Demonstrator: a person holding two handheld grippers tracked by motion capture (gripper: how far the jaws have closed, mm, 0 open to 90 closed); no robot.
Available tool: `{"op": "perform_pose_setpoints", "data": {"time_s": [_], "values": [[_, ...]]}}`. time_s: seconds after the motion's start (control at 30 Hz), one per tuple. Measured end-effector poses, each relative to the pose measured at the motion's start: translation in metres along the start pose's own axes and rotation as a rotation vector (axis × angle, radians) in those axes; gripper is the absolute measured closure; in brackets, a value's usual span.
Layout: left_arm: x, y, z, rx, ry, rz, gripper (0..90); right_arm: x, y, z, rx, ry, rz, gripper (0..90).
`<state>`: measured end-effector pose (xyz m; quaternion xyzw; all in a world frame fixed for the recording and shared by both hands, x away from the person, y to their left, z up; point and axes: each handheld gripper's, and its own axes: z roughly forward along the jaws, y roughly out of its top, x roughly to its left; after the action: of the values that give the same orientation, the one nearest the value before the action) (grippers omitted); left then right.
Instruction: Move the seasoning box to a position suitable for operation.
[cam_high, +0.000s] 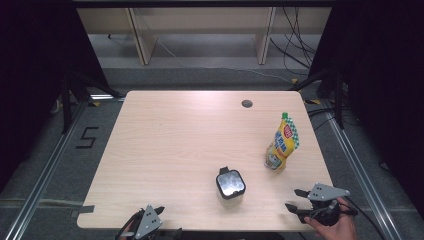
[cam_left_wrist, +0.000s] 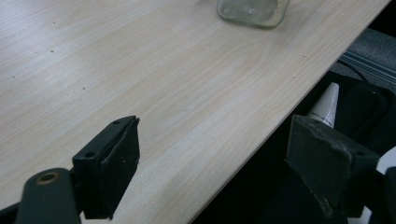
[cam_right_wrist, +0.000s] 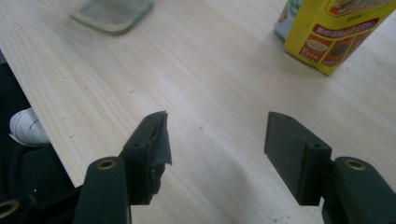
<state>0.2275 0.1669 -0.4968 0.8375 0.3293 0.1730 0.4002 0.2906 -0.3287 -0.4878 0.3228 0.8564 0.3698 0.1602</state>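
With both grippers' fingers (cam_right_wrist: 215, 154) (cam_left_wrist: 219, 172) hanging released, the square clear-glass jar (cam_high: 230, 184) with its black lid is probably handling rigid, slippery and breakable, best gripped across its flat sides.

Matt pale wood table (cam_high: 175, 150); clear glass jar (cam_high: 230, 184); glossy plastic pouch (cam_high: 284, 142)

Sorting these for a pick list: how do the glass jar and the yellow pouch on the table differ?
The glass jar is clear, squarish and squat, with a black-rimmed top; the yellow pouch is opaque, printed and taller, with a green-checked top. The jar stands upright near the table's front edge; the pouch leans and sits farther back, toward the right. Both rest on the table, apart from each other, touched by neither tool.
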Motion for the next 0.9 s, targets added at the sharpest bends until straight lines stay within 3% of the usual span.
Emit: {"op": "perform_pose_setpoints", "data": {"time_s": [0.2, 0.23, 0.3, 0.33, 0.37, 0.43, 0.6, 0.63, 0.67, 0.73, 0.83, 0.87, 0.9], "values": [[0.001, 0.001, 0.0, -0.007, -0.01, -0.011, 16.8, 0.0, 0.0, -0.001, -0.003, -0.016, 0.014, 37.6], [-0.001, 0.0, 0.001, -0.015, -0.007, -0.055, 16.8, 0.0, 0.0, -0.001, -0.003, -0.016, 0.014, 37.6], [0.002, 0.001, 0.0, -0.02, -0.01, -0.03, 16.8, 0.0, 0.0, 0.0, 0.001, -0.013, 0.017, 36.6], [0.001, 0.002, 0.0, -0.021, -0.012, -0.063, 16.8, 0.0, 0.0, 0.0, 0.0, -0.013, 0.015, 36.4], [0.003, 0.003, 0.0, -0.028, -0.018, -0.059, 16.8, 0.0, 0.0, 0.0, -0.001, -0.009, 0.011, 36.3], [0.005, 0.006, 0.003, -0.077, -0.043, -0.142, 16.8, 0.0, 0.001, 0.0, -0.004, -0.019, 0.016, 36.3], [0.011, 0.02, 0.005, -0.105, -0.067, -0.138, 17.6, 0.0, 0.001, 0.0, 0.0, -0.019, 0.026, 35.9], [0.013, 0.026, 0.007, -0.132, -0.075, -0.16, 19.4, 0.0, 0.001, 0.0, -0.005, -0.021, 0.019, 35.9], [0.015, 0.031, 0.007, -0.139, -0.077, -0.154, 22.5, 0.0, 0.001, 0.0, 0.001, -0.018, 0.027, 35.9], [0.022, 0.044, 0.01, -0.154, -0.084, -0.101, 28.8, 0.0, 0.001, 0.0, -0.005, -0.022, 0.024, 35.9], [0.029, 0.065, 0.019, -0.197, -0.1, -0.08, 43.4, 0.0, 0.001, 0.0, -0.006, -0.021, 0.023, 35.9], [0.03, 0.071, 0.021, -0.198, -0.104, -0.061, 56.6, 0.0, 0.001, 0.0, -0.006, -0.021, 0.023, 35.6], [0.032, 0.076, 0.023, -0.202, -0.109, -0.043, 62.9, 0.0, 0.001, 0.0, -0.005, -0.022, 0.024, 35.5]]}}
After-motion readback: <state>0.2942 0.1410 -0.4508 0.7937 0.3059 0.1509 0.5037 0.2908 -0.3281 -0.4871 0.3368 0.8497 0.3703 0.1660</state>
